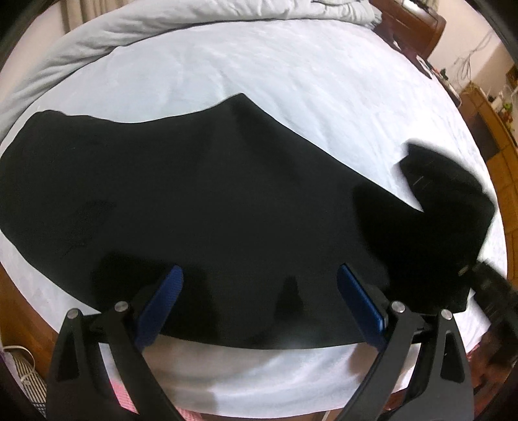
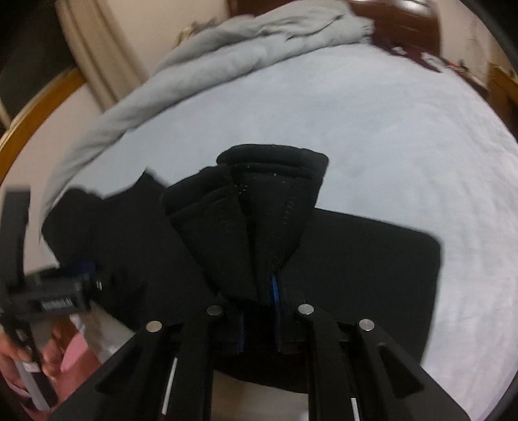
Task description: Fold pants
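Black pants [image 1: 194,200] lie spread across a pale bed sheet [image 1: 259,71]. My left gripper [image 1: 259,281] is open, its blue fingers [image 1: 162,301] just above the near edge of the pants, holding nothing. My right gripper [image 2: 262,291] is shut on a bunched end of the pants [image 2: 259,207] and holds it lifted above the flat part [image 2: 372,259]. In the left wrist view that lifted end [image 1: 453,200] stands up at the right, blurred. The left gripper shows blurred at the left of the right wrist view [image 2: 48,298].
A rumpled grey duvet [image 1: 97,42] lies along the far side of the bed. The wooden bed frame [image 1: 498,181] runs along the right edge, with wooden furniture [image 1: 417,22] beyond. A hand [image 2: 19,356] holds the left gripper.
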`<act>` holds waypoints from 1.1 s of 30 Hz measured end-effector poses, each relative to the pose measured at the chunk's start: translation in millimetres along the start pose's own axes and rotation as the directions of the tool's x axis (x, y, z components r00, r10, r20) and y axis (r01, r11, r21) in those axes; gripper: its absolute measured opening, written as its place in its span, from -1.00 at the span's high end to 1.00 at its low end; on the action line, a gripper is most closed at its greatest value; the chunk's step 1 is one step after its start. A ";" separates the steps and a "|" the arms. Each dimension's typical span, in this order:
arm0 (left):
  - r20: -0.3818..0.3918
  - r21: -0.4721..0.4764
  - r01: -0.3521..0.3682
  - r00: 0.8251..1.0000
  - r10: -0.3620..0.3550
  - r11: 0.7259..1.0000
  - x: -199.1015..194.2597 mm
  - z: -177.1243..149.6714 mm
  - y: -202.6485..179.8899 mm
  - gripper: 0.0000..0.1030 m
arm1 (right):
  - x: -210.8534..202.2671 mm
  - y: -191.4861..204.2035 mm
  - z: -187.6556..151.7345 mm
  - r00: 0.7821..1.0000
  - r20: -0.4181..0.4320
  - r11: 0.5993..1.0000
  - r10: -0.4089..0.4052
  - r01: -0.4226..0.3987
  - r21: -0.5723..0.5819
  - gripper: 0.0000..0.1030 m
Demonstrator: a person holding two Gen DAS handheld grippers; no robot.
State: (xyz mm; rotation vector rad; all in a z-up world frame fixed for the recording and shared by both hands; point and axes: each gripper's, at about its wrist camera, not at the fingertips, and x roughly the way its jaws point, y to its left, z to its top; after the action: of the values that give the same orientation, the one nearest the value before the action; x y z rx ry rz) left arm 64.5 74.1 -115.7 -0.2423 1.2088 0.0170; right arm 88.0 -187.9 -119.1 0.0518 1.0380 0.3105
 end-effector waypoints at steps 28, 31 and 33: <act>-0.179 0.006 0.155 0.972 -0.152 0.988 53.1 -11.5 -101.1 -0.81 | -36.2 -58.9 -22.5 0.973 0.059 0.961 0.225 -0.231 0.153 -0.46; -0.187 0.051 0.169 0.970 -0.156 0.984 53.8 -17.5 -122.4 -0.02 | -39.1 -67.7 -25.0 0.980 0.062 0.966 0.189 -0.197 0.169 -0.46; -0.168 0.082 0.145 0.977 -0.130 0.986 55.5 -18.3 -128.9 0.37 | -40.0 -72.6 -25.8 0.981 0.067 0.965 0.181 -0.190 0.181 -0.46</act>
State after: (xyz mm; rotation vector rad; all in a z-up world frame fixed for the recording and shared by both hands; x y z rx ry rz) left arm 85.7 -61.5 -150.4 -0.2478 1.3484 -0.1833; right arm 63.9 -271.0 -112.3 0.3259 1.0116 0.3790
